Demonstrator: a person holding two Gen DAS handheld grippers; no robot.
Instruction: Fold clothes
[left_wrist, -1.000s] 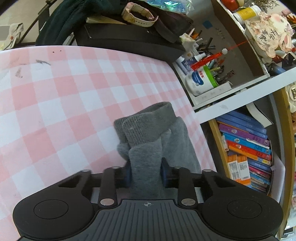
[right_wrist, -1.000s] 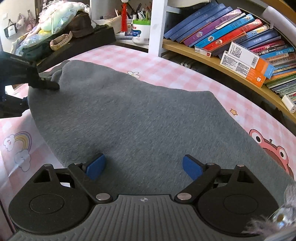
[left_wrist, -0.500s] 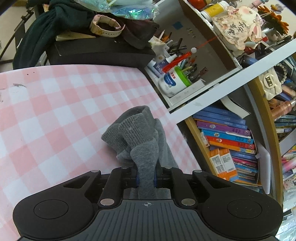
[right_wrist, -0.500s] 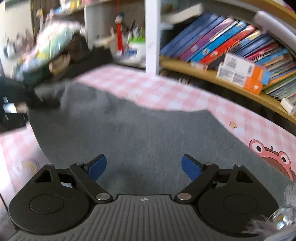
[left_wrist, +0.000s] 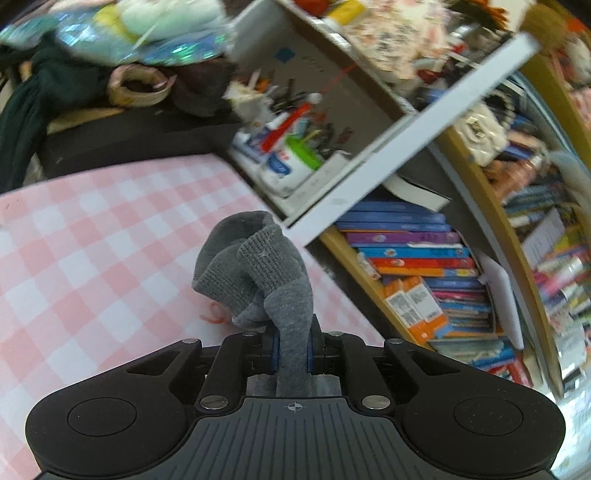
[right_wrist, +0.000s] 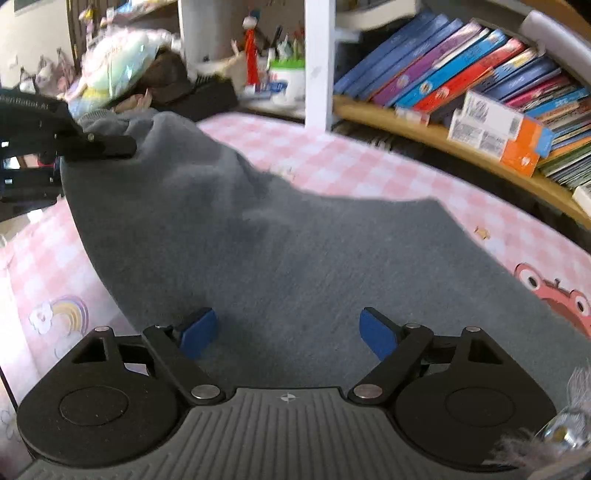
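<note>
**One end pinched, the long grey cloth running back to the open right tongs**

Left wrist view: the left tongs are clamped on a bunched, ribbed end of the grey garment, which rises from between the blue pads and is lifted clear of the pink checked table. Bookshelves stand to the right, just past the table's edge.

Right wrist view: the right tongs stand wide apart, holding nothing, poised over the near part of the grey garment. From here the cloth runs far and to the left, narrowing toward the left tongs, which grip its raised far end. The near, broad part lies flat on the table.

So the garment's long axis runs from one pair of tongs to the other. The left hand alone holds cloth; the near end lies right under the right hand. Whichever fold comes, I judge it turns on carrying one end along that axis.
</note>
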